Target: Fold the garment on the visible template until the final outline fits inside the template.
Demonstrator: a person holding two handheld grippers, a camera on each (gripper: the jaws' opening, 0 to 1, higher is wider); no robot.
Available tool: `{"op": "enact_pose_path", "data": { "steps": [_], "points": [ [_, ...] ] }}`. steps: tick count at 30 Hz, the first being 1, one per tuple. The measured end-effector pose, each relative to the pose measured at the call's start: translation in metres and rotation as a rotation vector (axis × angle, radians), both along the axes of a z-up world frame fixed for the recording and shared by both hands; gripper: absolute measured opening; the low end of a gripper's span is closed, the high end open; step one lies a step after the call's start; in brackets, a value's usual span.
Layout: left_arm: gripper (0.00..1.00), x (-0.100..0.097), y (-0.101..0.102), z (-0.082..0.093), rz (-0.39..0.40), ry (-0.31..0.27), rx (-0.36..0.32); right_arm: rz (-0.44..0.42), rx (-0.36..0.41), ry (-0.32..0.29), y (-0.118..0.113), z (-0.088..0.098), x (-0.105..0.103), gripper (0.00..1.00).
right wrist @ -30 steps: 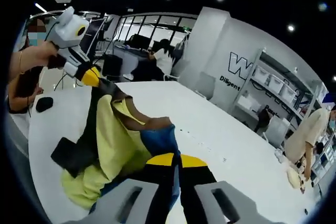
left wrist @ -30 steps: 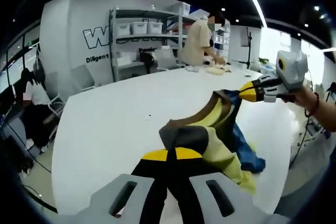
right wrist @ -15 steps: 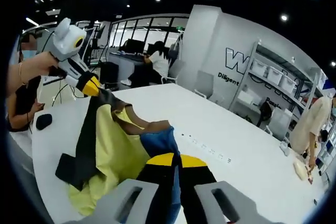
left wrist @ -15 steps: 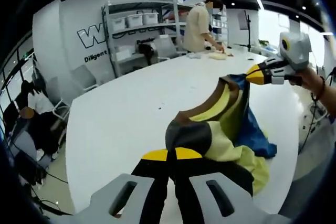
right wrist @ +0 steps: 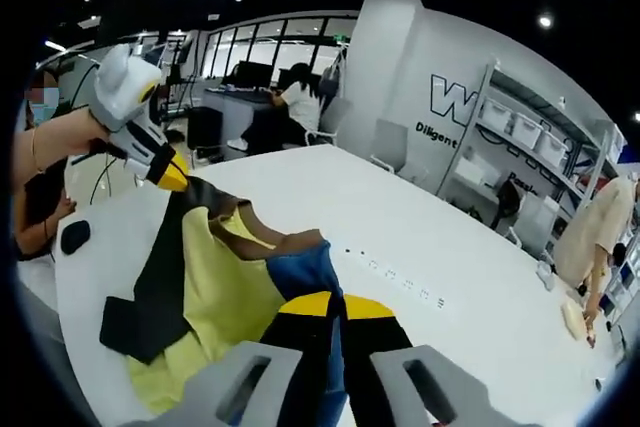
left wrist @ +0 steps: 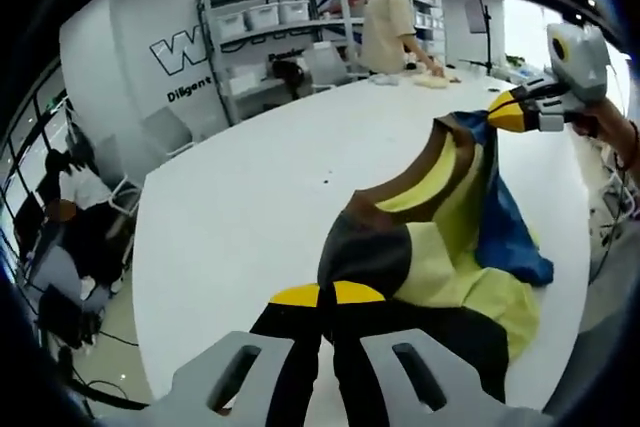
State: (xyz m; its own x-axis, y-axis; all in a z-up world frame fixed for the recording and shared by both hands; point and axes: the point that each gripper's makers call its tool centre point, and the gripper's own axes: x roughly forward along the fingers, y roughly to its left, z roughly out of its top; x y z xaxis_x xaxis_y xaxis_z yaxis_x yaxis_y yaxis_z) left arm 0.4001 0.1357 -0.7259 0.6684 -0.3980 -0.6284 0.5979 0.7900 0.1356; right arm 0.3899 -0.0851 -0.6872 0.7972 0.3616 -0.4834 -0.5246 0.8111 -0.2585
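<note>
Left gripper view: the left tongs [left wrist: 327,297], low centre, clamp the garment [left wrist: 440,237]; the right tongs [left wrist: 500,112], upper right, grip its other end, lifting it above the white tabletop [left wrist: 250,207]. Judged step: spreading before folding. Next: lay it flat.

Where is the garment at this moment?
The garment hangs stretched between the left claw and the right claw, its lower part resting on the white table.
</note>
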Motion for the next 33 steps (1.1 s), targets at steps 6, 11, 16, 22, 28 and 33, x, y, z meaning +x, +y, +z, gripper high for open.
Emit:
{"op": "enact_pose_path", "data": {
  "steps": [6,11,16,22,28,33],
  "points": [
    [0.0,0.016,0.0,-0.016,0.018,0.03,-0.013,-0.025,0.004,0.057,-0.007,-0.02,0.014,0.0],
    [0.0,0.031,-0.003,-0.028,0.015,0.04,-0.008,-0.031,0.032,0.1,-0.008,-0.038,0.028,0.0],
    [0.0,0.049,-0.006,-0.049,0.022,0.089,-0.013,-0.05,0.061,0.148,-0.015,-0.063,0.045,0.0],
    [0.0,0.062,-0.008,-0.067,0.024,0.136,-0.01,-0.075,0.049,0.191,-0.023,-0.091,0.058,0.0],
    [0.0,0.075,-0.009,-0.085,0.016,0.169,0.027,-0.107,0.032,0.213,-0.03,-0.111,0.071,0.0],
    [0.0,0.083,-0.011,-0.097,0.01,0.184,0.053,-0.114,0.023,0.207,-0.03,-0.12,0.082,0.0]
  ]
}}
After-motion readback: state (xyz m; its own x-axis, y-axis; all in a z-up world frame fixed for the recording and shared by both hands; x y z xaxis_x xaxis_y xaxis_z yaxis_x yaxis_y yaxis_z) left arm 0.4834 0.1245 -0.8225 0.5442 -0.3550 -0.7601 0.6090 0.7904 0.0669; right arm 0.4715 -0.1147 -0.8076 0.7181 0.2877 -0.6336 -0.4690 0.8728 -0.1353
